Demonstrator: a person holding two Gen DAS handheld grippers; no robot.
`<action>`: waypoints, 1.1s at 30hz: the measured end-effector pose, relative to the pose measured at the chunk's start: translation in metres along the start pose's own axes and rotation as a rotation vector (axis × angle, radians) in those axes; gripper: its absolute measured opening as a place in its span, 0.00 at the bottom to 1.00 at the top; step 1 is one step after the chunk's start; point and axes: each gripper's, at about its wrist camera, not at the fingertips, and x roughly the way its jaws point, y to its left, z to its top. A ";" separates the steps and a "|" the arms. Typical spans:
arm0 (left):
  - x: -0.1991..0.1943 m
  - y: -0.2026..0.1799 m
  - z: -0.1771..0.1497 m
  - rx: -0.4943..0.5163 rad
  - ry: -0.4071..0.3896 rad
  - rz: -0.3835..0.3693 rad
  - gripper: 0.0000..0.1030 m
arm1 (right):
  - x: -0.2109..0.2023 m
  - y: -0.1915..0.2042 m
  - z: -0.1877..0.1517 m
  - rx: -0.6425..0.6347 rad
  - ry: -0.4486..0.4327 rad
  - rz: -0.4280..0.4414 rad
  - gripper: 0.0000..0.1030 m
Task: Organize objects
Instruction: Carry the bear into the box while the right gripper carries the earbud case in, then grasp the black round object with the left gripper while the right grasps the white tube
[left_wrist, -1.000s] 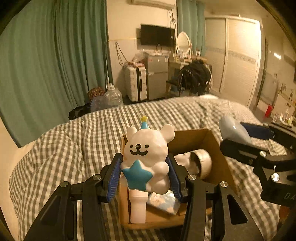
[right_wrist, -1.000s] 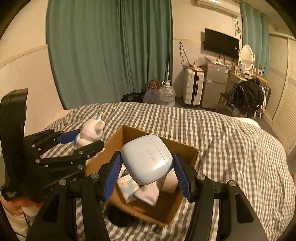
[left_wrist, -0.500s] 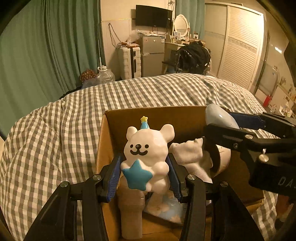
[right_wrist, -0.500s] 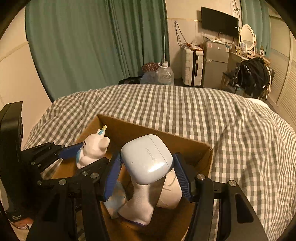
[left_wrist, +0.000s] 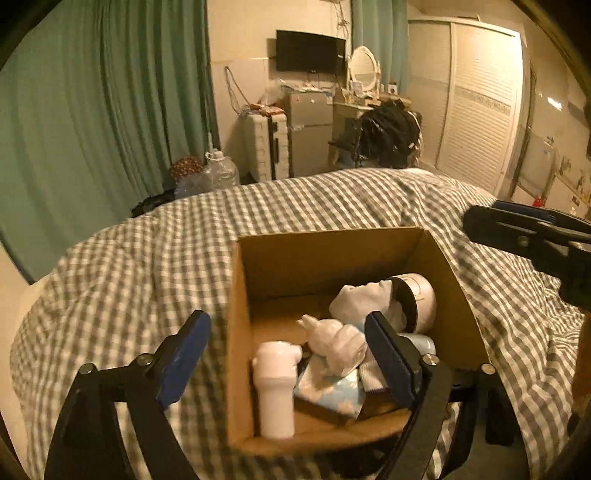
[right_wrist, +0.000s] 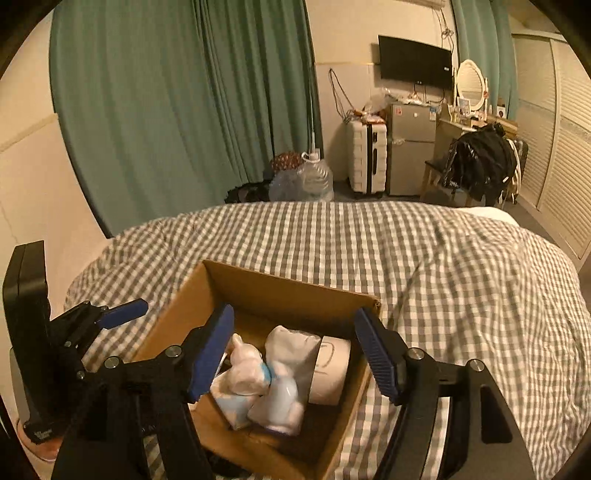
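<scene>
Your left gripper (left_wrist: 286, 350) is standing wide open with nothing between its pads, its jaws having just been opening. Your right gripper (right_wrist: 295, 347) is likewise gaping empty, having just been opening too. Both are hanging over the cardboard box (left_wrist: 325, 254) on the checked bedspread (right_wrist: 424, 258). The bear figurine (left_wrist: 334, 341) is lying tipped inside at the box's centre; the blue earbud case (right_wrist: 282, 400) is resting touching it at about 4 o'clock, the white bottle (left_wrist: 275, 391) standing at 7 o'clock.
</scene>
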 end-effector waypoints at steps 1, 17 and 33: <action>-0.006 0.002 0.000 -0.004 -0.004 0.009 0.89 | -0.009 0.002 -0.001 -0.005 -0.007 -0.002 0.66; -0.074 0.015 -0.111 -0.100 0.077 0.102 0.90 | -0.054 0.055 -0.100 -0.073 0.118 0.006 0.66; -0.054 0.018 -0.155 -0.101 0.163 0.139 0.90 | 0.011 0.092 -0.221 -0.175 0.430 0.083 0.44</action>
